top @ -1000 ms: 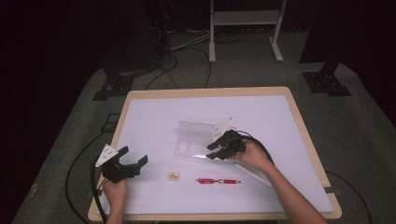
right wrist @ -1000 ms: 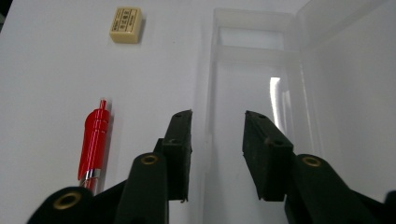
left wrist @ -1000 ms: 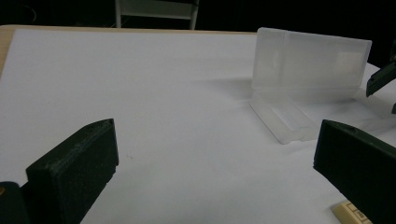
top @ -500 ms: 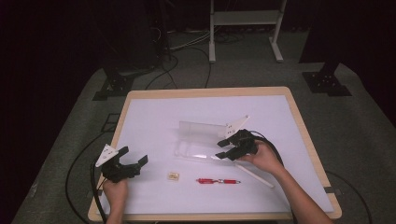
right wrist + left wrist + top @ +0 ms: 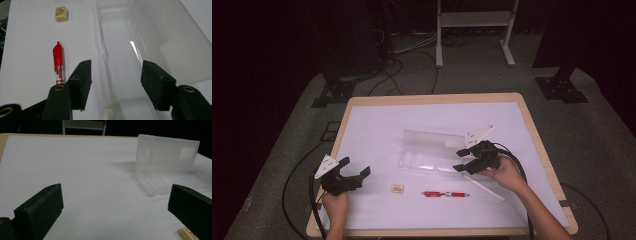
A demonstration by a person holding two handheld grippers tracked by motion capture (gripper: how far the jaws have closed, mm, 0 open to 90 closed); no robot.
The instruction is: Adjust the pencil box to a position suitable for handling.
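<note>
An open clear plastic case lies mid-table with its lid standing up behind the tray. My right gripper is open at the case's right end, its jaws pointing left toward it. In the right gripper view the gripper straddles the tray's near end with nothing between the jaws. A red pen lies in front of the case, and a small cream eraser sits left of the pen. My left gripper is open at the front left, facing the case.
A thin white stick lies slantwise under my right hand, right of the pen. The eraser's corner peeks in beside the left gripper's right jaw. The table's wooden rim borders the white top. Cables trail off both front corners.
My right gripper has drawn back to the right and slightly nearer, from over the case to its right end. The left gripper has stayed put.
</note>
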